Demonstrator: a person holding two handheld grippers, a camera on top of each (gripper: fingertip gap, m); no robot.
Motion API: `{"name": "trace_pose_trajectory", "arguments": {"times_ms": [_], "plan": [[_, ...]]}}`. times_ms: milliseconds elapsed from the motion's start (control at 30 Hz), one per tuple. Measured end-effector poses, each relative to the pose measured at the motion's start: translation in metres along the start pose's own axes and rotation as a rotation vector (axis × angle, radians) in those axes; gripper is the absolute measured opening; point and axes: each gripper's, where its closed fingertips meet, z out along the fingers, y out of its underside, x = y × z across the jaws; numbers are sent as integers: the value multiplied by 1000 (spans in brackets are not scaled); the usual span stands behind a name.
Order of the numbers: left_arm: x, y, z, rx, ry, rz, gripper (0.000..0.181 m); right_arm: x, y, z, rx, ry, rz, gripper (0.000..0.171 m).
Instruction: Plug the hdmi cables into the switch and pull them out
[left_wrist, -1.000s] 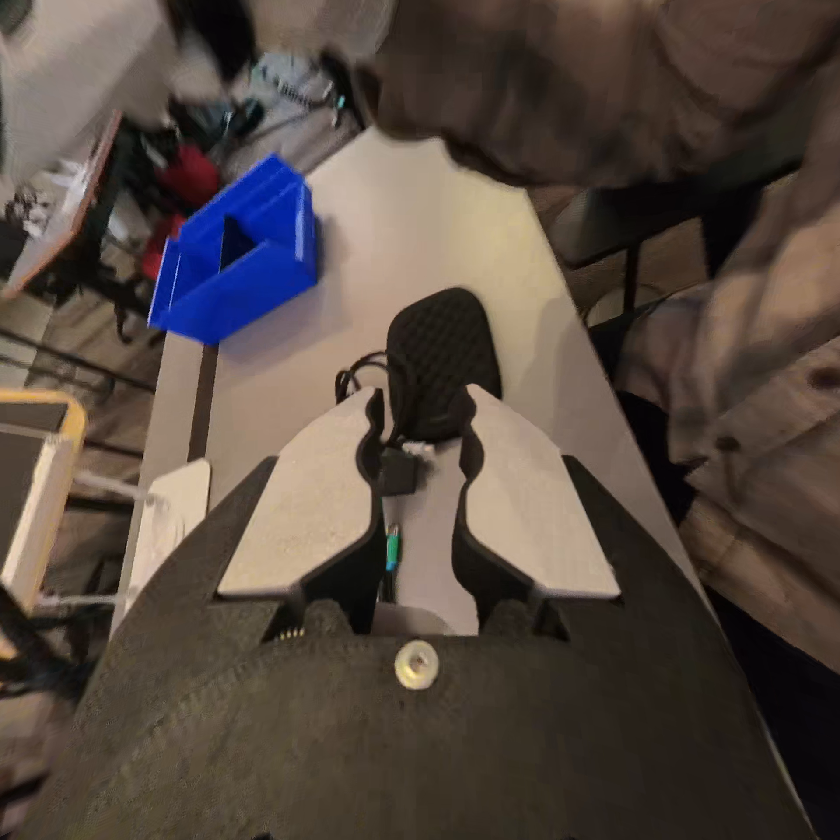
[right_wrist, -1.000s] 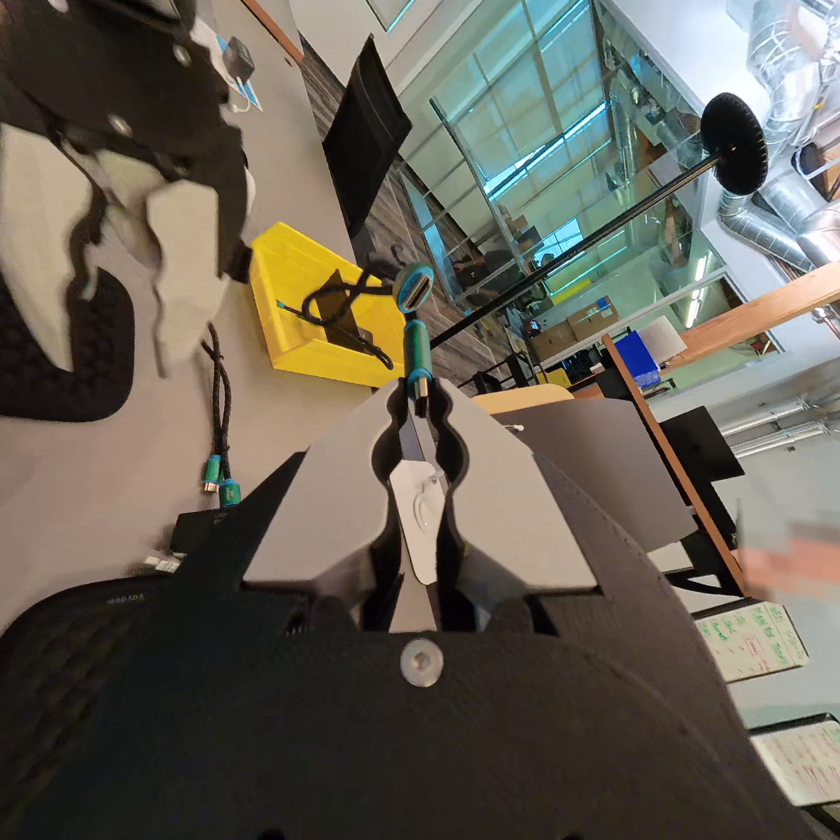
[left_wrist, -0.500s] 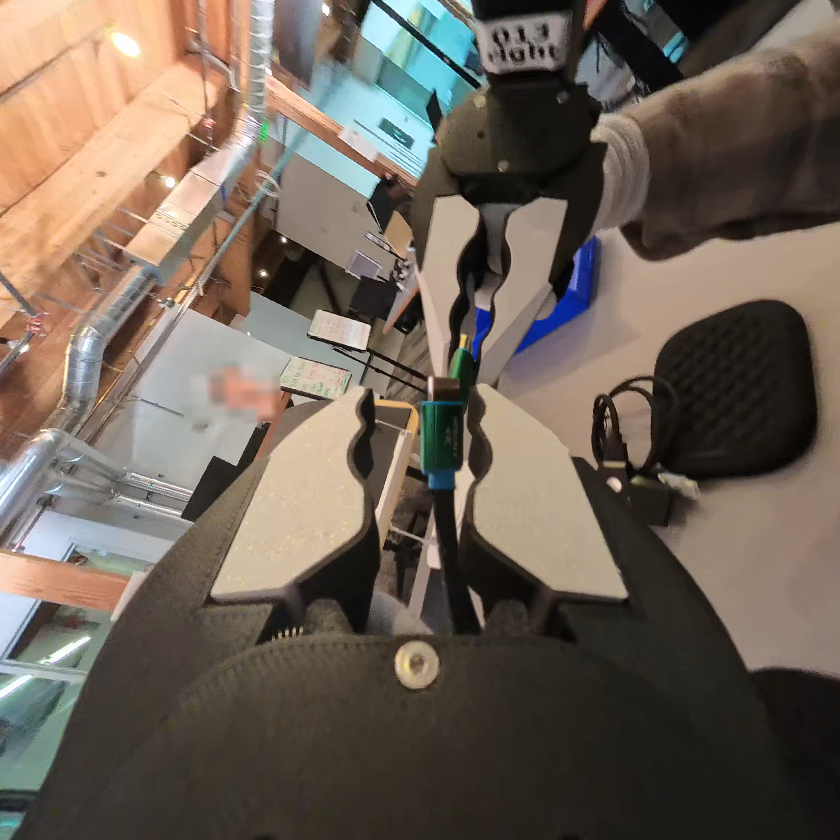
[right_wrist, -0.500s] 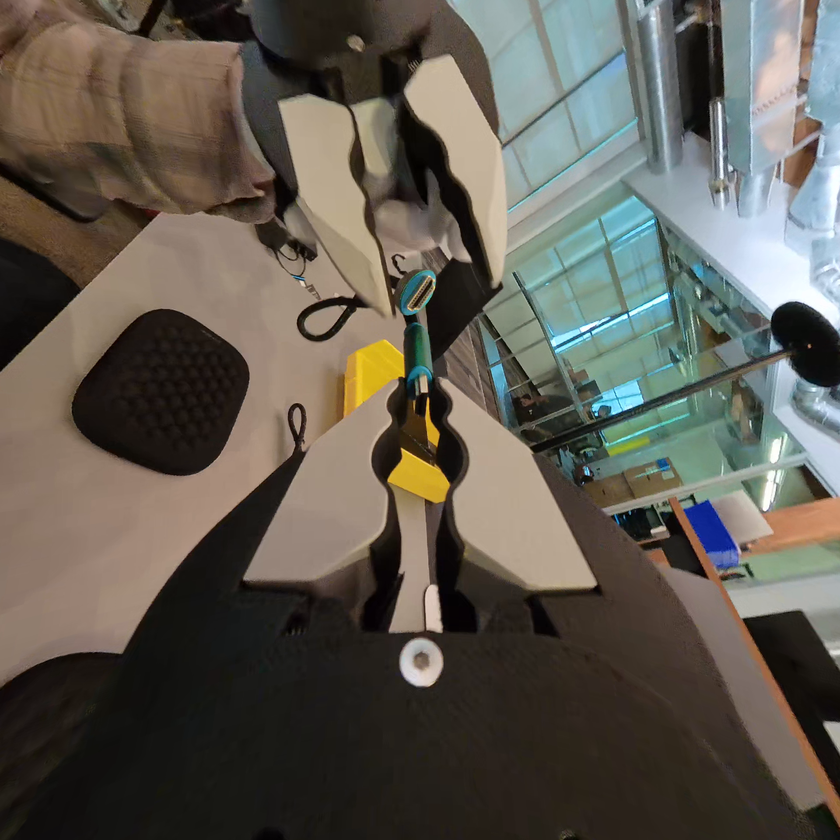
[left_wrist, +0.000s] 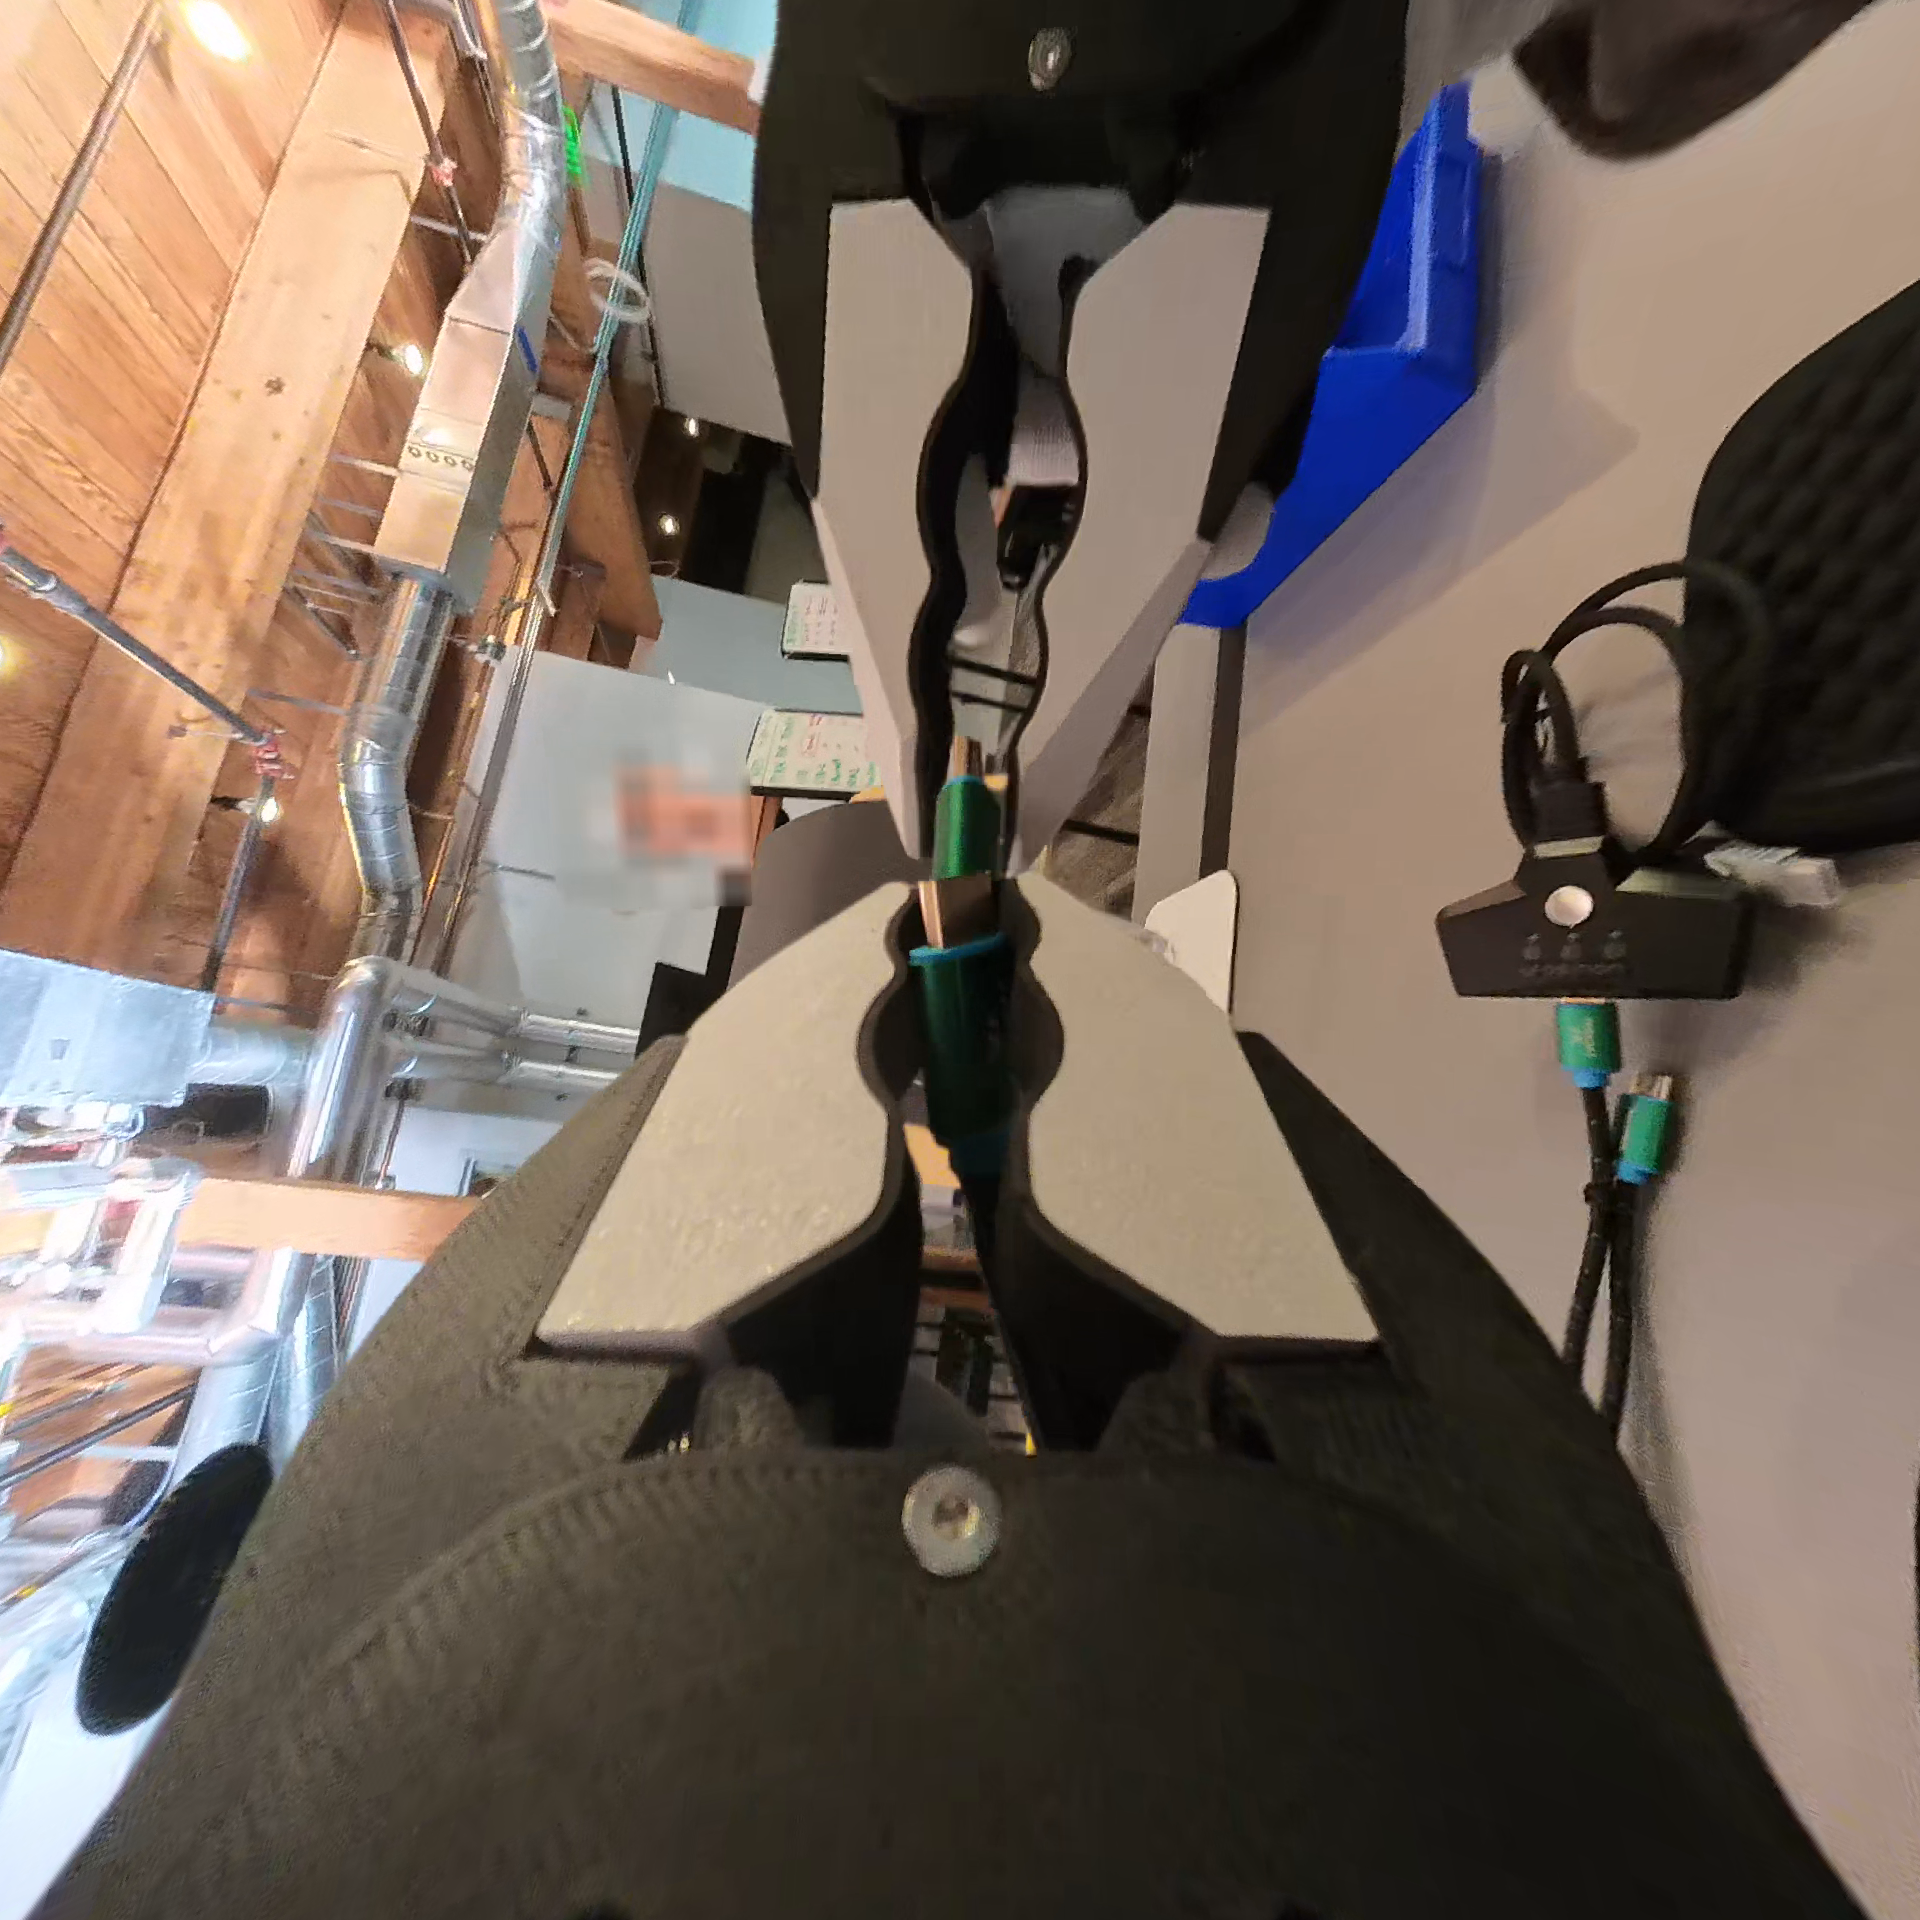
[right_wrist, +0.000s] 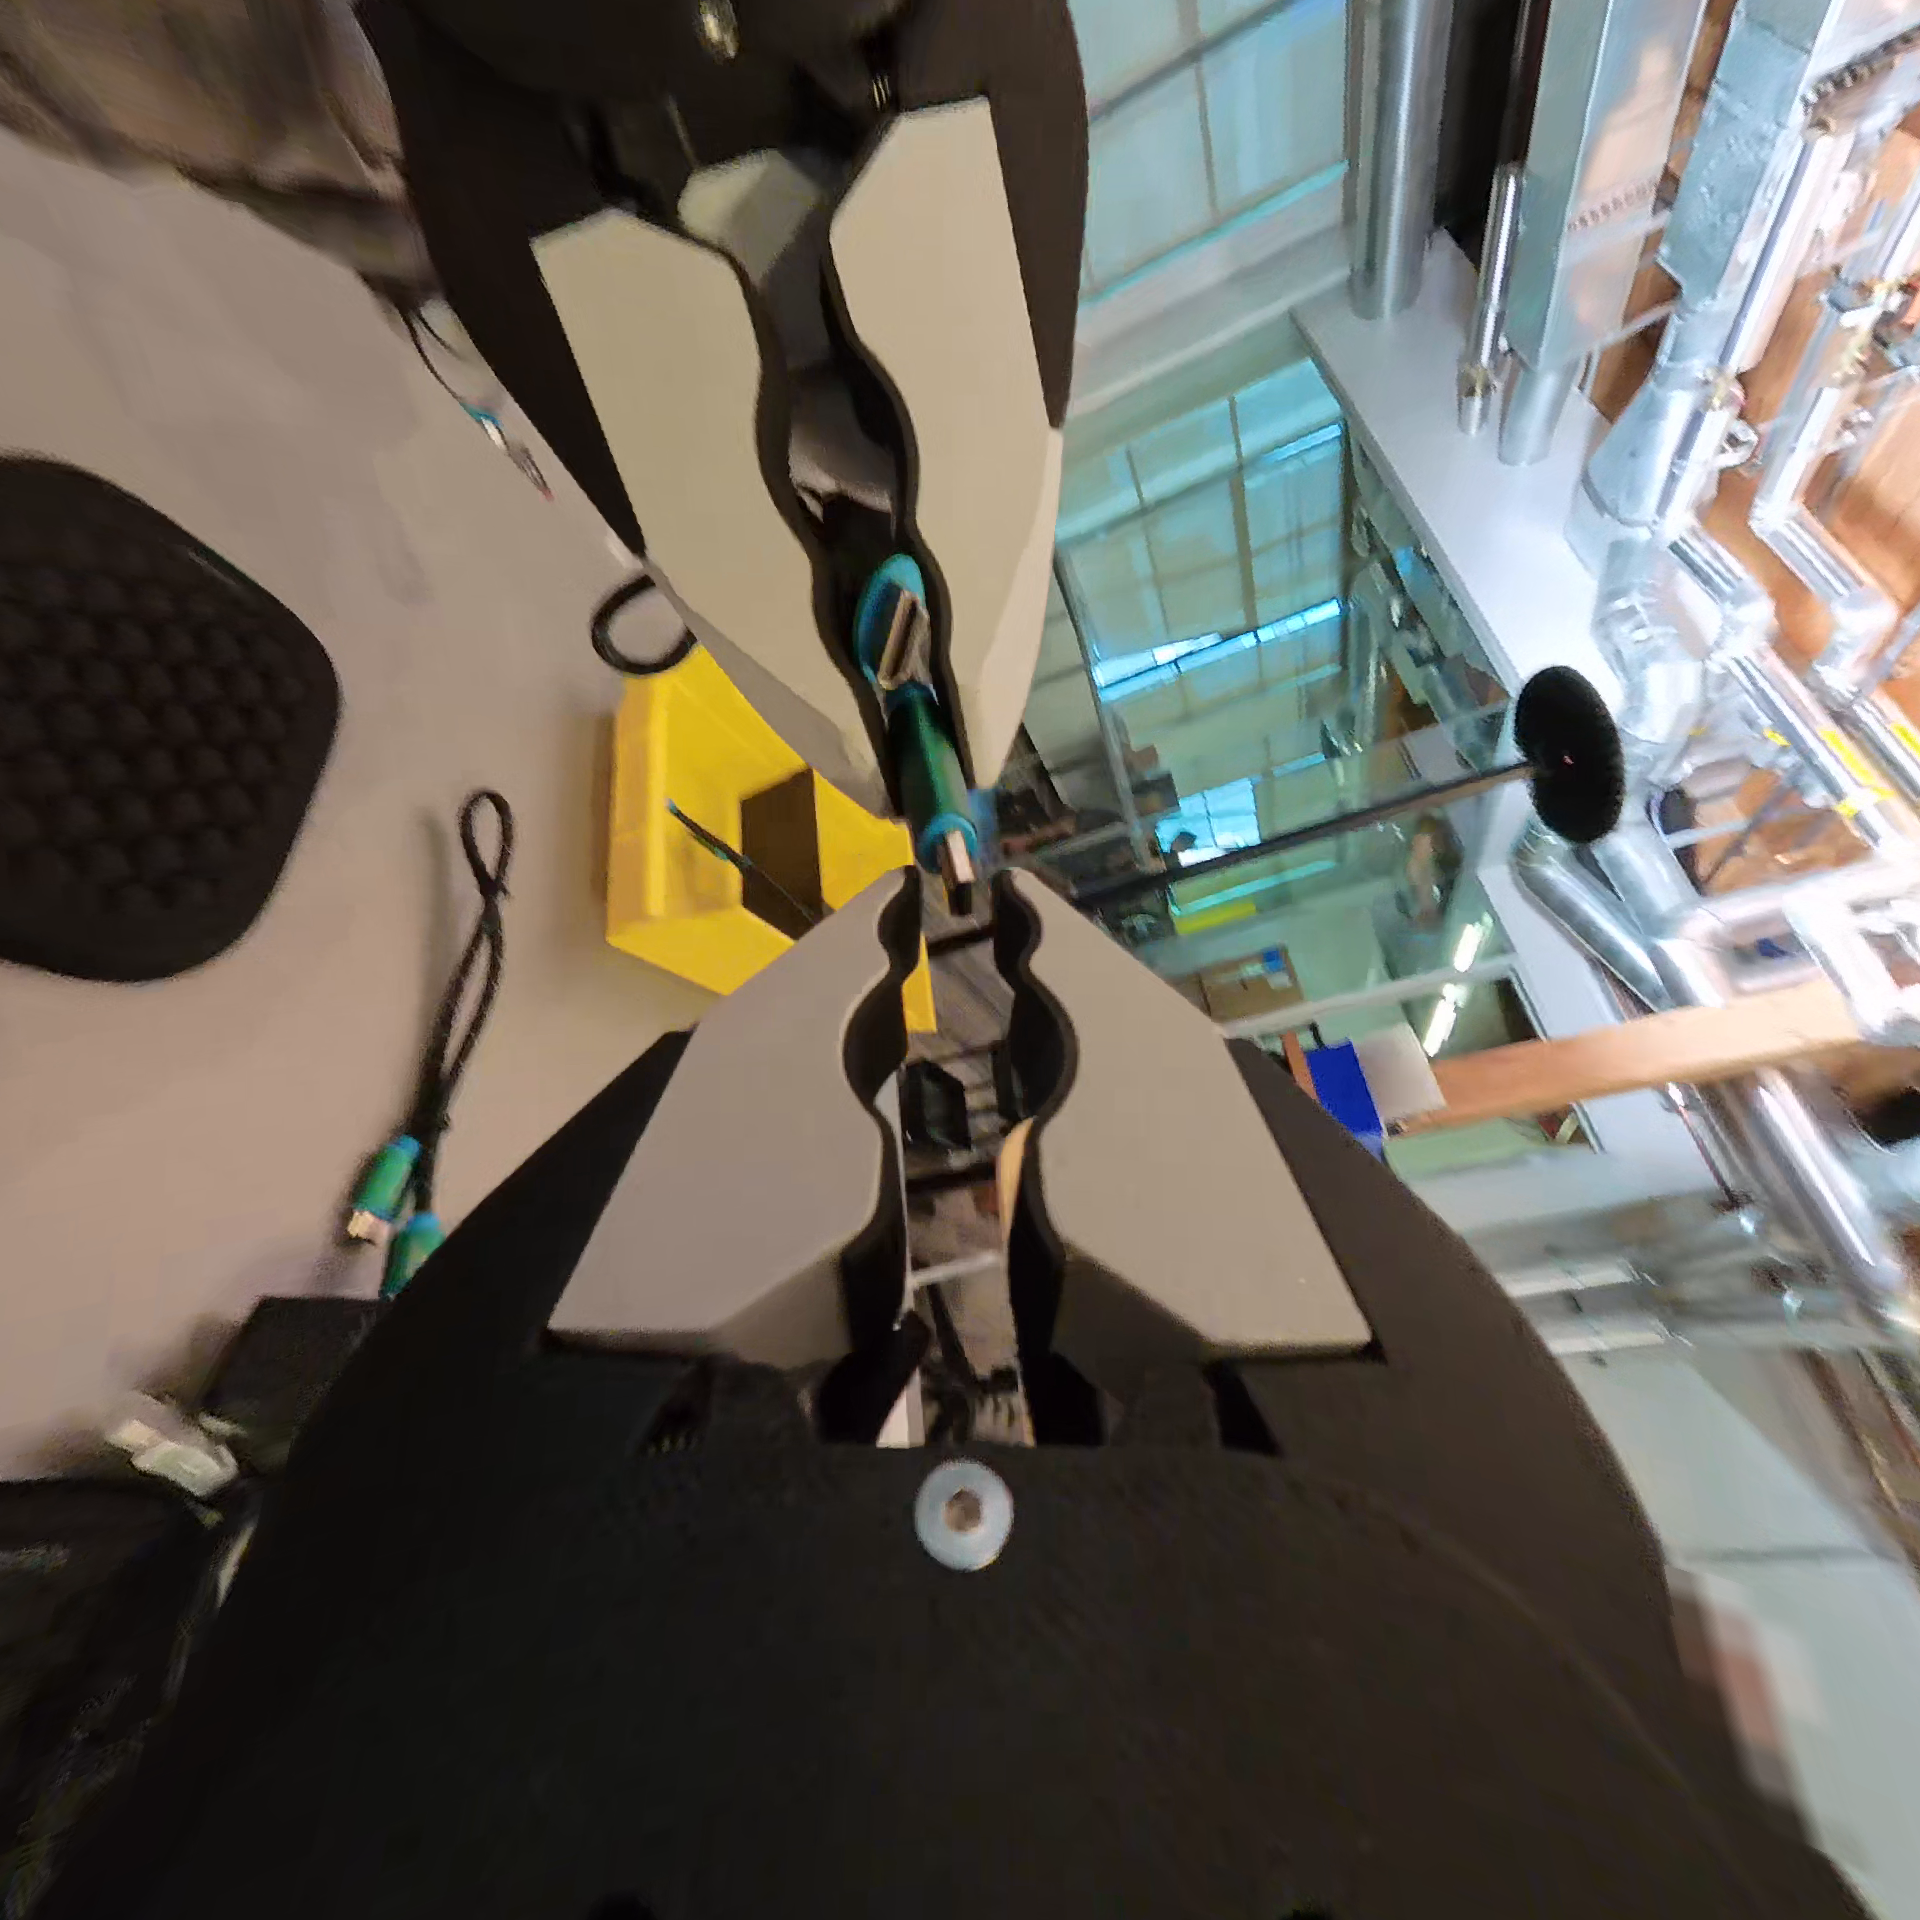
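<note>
My left gripper (left_wrist: 961, 888) is shut on a green HDMI plug (left_wrist: 961, 1029), whose metal tip points at my right gripper (left_wrist: 977, 852). The two grippers stand tip to tip above the table. A second green plug (right_wrist: 920, 758) lies in line between them. Its metal tip (right_wrist: 956, 878) reaches between the fingertips of my right gripper (right_wrist: 958, 883). That gripper is open, with a gap on both sides of the tip. The black switch (left_wrist: 1590, 935) lies on the grey table (left_wrist: 1403, 727) at the right, with one green plug (left_wrist: 1584, 1044) in it and another (left_wrist: 1647, 1138) loose beside it.
A black quilted case (left_wrist: 1818, 623) and a coiled black cable (left_wrist: 1558, 727) lie behind the switch. A blue bin (left_wrist: 1382, 343) stands at the table's far end. In the right wrist view a yellow bin (right_wrist: 707, 852) stands on the table, beside a thin black cable (right_wrist: 468, 987). Left and right tips are no more than a few centimetres apart. The black switch (left_wrist: 1590, 935) is about 25 cm from both grippers' fingertips.
My left gripper's jaws have closed on the green plug. My right gripper's jaws have parted off the metal tip they pinched. The two grippers have drawn closer, tip to tip.
</note>
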Motion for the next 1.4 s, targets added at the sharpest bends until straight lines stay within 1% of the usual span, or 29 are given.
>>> {"name": "trace_pose_trajectory", "arguments": {"times_ms": [67, 133, 200, 233, 367, 500, 567, 600, 667, 733, 800, 833, 933, 1067, 1167, 1400], "plan": [[-1, 11, 6, -42, -19, 11, 13, 3, 19, -2, -79, -4, 16, 23], [1, 22, 13, -75, -24, 13, 13, 7, 36, -8, -130, -7, 48, 25], [6, 35, 23, -108, -27, 14, 12, 2, 61, -15, -228, -75, 114, 32], [11, 40, 29, -116, -14, 11, 12, -5, 76, -18, -290, -121, 146, 32], [37, 61, 52, -140, 38, 2, 12, -64, 137, -37, -555, -401, 292, 48], [54, 74, 69, -146, 77, -18, 13, -127, 189, -43, -760, -615, 330, 64], [57, 76, 73, -143, 92, -35, 12, -157, 204, -39, -791, -695, 332, 66], [56, 77, 74, -141, 93, -39, 12, -168, 209, -34, -791, -713, 340, 64], [54, 79, 76, -136, 93, -48, 12, -186, 222, -28, -816, -740, 332, 53], [52, 81, 77, -134, 92, -54, 12, -194, 239, -19, -842, -703, 270, 39], [52, 84, 78, -132, 92, -62, 12, -198, 244, -8, -810, -673, 257, 24], [53, 85, 78, -133, 93, -65, 12, -197, 246, -1, -794, -641, 247, 21], [52, 90, 77, -141, 90, -68, 13, -200, 251, 13, -763, -598, 260, 21], [46, 95, 72, -149, 78, -77, 13, -194, 240, 21, -658, -569, 424, 21], [46, 94, 69, -137, 86, -77, 12, -181, 234, 18, -582, -548, 544, 20], [53, 81, 64, -113, 107, -39, 12, -139, 212, -1, -322, -522, 799, 20]]}}
